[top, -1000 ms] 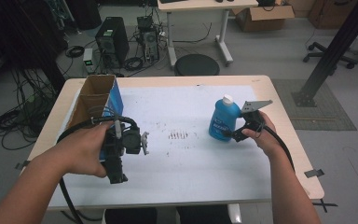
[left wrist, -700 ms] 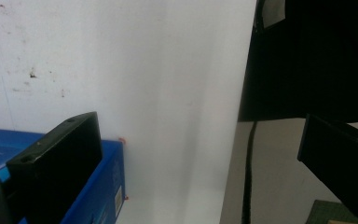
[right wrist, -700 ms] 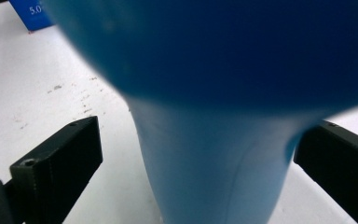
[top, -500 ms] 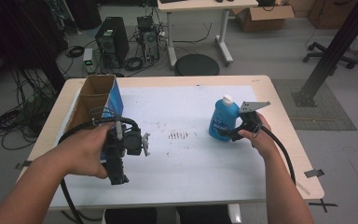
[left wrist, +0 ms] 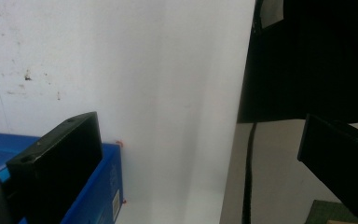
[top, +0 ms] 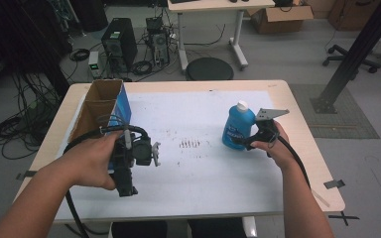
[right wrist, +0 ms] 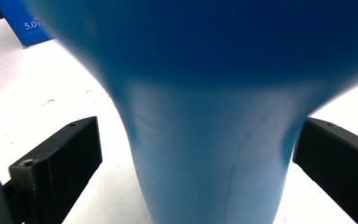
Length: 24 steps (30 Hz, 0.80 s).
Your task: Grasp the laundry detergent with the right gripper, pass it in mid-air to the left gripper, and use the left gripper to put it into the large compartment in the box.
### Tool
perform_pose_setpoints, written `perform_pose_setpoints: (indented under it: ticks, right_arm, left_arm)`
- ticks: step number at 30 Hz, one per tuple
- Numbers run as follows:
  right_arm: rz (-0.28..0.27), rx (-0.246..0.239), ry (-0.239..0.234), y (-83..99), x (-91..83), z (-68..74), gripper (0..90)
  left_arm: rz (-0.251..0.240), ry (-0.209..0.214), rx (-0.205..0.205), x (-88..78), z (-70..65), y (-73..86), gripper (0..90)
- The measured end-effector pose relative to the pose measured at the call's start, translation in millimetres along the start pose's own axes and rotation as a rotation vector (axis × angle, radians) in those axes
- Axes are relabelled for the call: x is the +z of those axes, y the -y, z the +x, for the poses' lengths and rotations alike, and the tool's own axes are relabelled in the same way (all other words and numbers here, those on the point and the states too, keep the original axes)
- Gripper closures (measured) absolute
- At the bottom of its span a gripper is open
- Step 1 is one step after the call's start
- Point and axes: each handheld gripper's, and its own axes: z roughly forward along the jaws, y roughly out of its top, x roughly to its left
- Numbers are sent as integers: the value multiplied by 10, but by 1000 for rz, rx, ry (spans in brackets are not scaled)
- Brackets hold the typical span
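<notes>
Two jaws of the right tongs (right wrist: 196, 163) flank a blue bottle (top: 238, 126) without touching — white-capped, upright from above; left tongs (left wrist: 200, 154) apart.

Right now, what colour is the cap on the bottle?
White. The cap tops the blue bottle, clearest in the high view.

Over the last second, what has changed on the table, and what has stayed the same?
Very little changed. The right gripper has stayed at the blue bottle, its jaws open on both sides of the bottle with gaps visible in the right gripper view; the hand only shifted slightly. The bottle still stands upright in the same place. The left gripper still hovers open beside the cardboard box, holding nothing.
</notes>
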Motion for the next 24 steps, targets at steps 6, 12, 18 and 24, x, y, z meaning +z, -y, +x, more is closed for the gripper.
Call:
perform_pose_setpoints:
  ticks: [6,12,18,24]
  right_arm:
    - [-1,1,17,6,13,18,56]
    - [1,2,32,9,6,24,93]
    - [5,-5,25,8,20,34,145]
    - [8,-13,21,5,19,43,203]
  left_arm:
    - [0,0,0,-3,-1,-6,4]
    - [1,-3,-3,-9,4,3,4]
    - [-2,-5,0,-17,-6,-13,4]
    - [-1,-7,1,-22,-4,-11,4]
